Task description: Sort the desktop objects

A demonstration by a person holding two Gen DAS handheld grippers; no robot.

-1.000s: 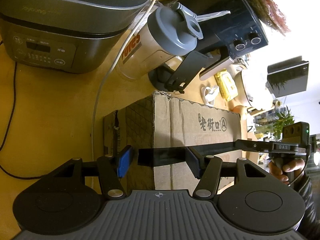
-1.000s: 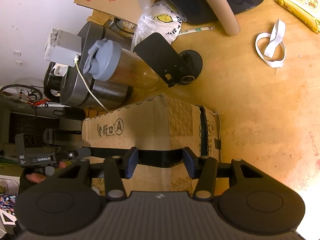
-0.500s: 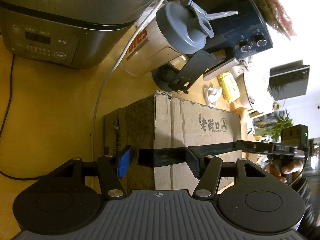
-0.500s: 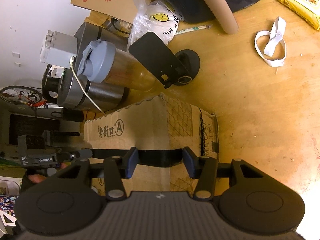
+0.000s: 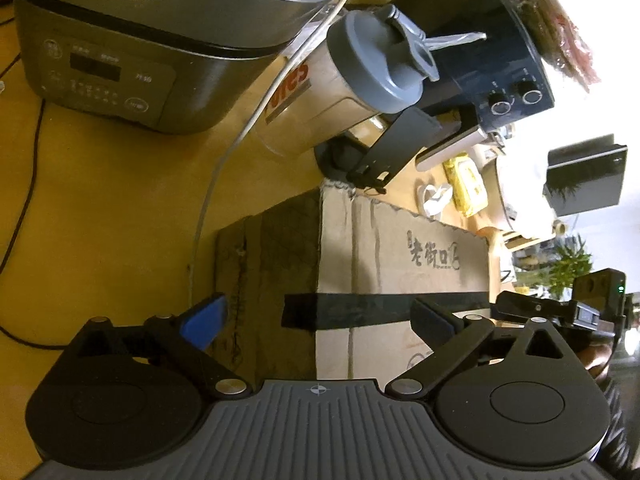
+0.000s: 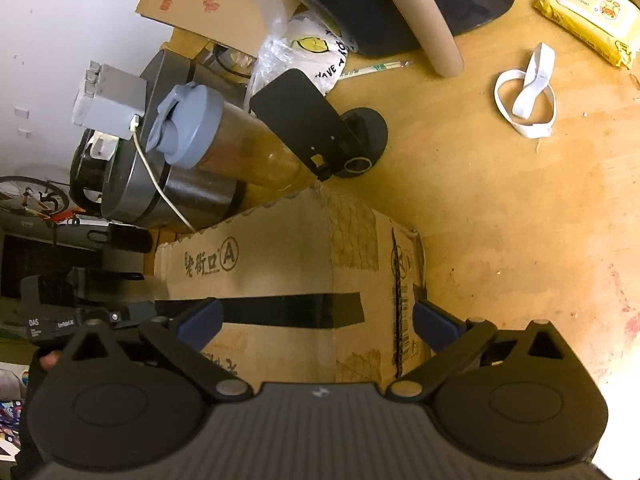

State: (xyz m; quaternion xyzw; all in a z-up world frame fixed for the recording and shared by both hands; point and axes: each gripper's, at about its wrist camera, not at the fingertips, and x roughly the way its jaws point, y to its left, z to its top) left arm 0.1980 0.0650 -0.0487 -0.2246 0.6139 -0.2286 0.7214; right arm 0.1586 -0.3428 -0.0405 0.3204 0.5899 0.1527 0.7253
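In the left wrist view, a grey rice cooker (image 5: 120,52) is sitting far ahead and to the left of the left gripper (image 5: 320,318), whose fingers are spread wide apart. A cardboard box (image 5: 360,280) banded with black tape (image 5: 380,308) is lying directly ahead, its corner running between the fingers; whether they are touching it cannot be told. Beyond it a shaker bottle (image 5: 348,92) is leaning.

In the right wrist view, the right gripper (image 6: 318,320) is likewise gaping, facing the box (image 6: 280,272) from the opposite side. Ahead and right, a white strap loop (image 6: 526,96) and yellow wipes pack (image 6: 588,12) are lying on the wooden table (image 6: 520,220).
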